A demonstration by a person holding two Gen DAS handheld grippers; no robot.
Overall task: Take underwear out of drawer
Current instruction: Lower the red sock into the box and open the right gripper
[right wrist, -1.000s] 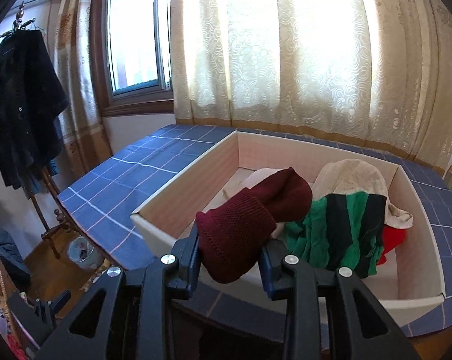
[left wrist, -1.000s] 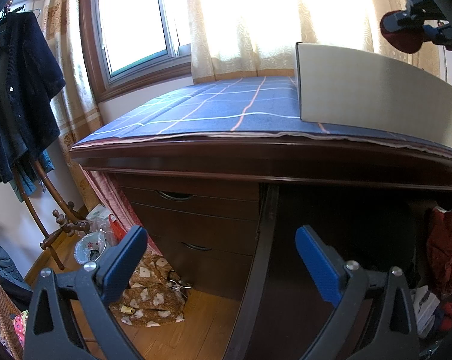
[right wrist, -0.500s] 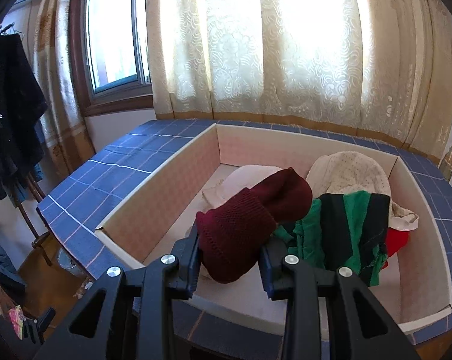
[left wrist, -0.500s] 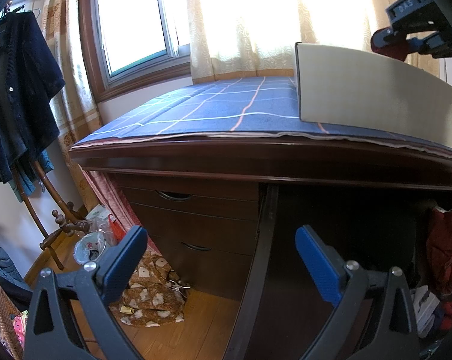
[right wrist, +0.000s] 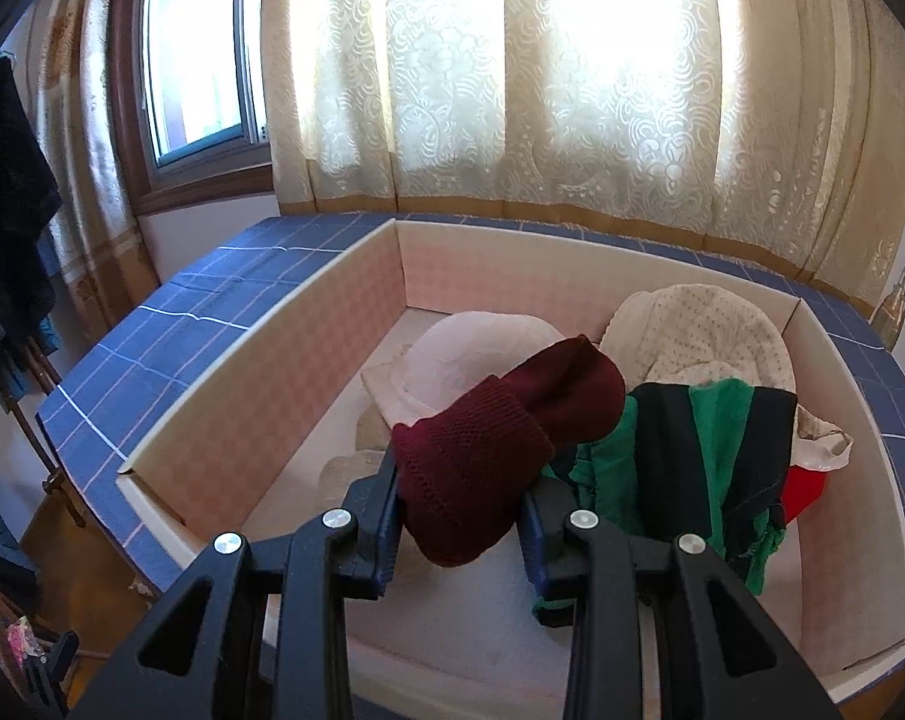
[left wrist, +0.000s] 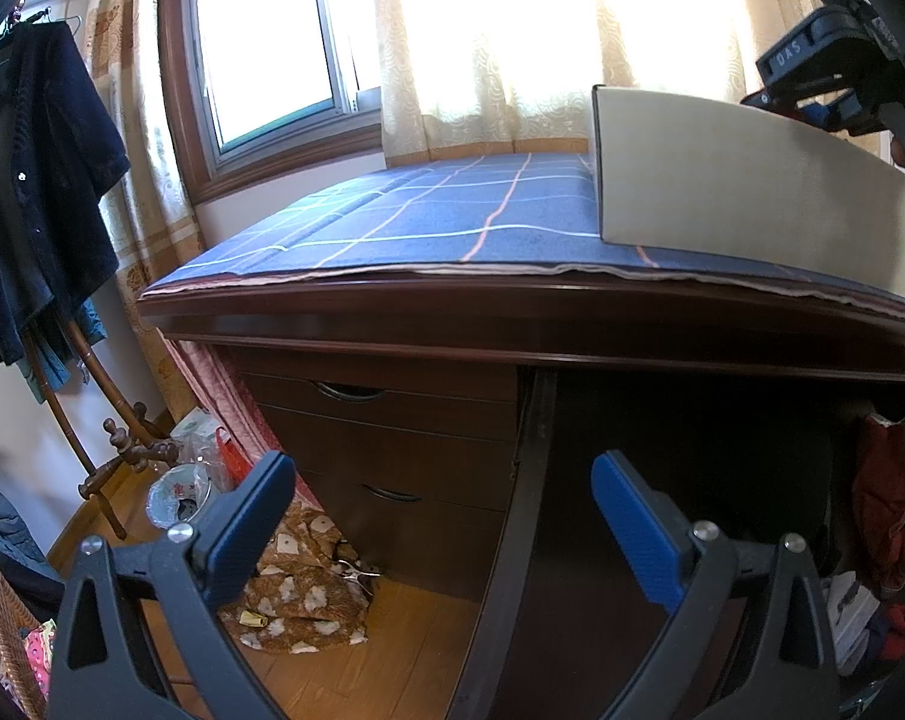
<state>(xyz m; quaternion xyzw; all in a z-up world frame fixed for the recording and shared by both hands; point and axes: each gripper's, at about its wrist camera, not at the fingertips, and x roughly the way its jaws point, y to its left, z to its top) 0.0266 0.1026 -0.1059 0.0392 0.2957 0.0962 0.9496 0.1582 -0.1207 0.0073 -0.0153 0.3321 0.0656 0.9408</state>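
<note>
Right gripper (right wrist: 461, 495) clamped on dark-red knitted underwear (right wrist: 488, 426) above cream open box (right wrist: 260, 384) holding green-black, white garments. Left gripper (left wrist: 443, 516) wide open, empty.

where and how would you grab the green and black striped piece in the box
Grip the green and black striped garment at its raised top fold, coming down from above with the jaws across the stripes. It lies heaped over other clothes against the right wall of the box, so a side approach is blocked. The right gripper is already shut on the maroon garment.
</note>
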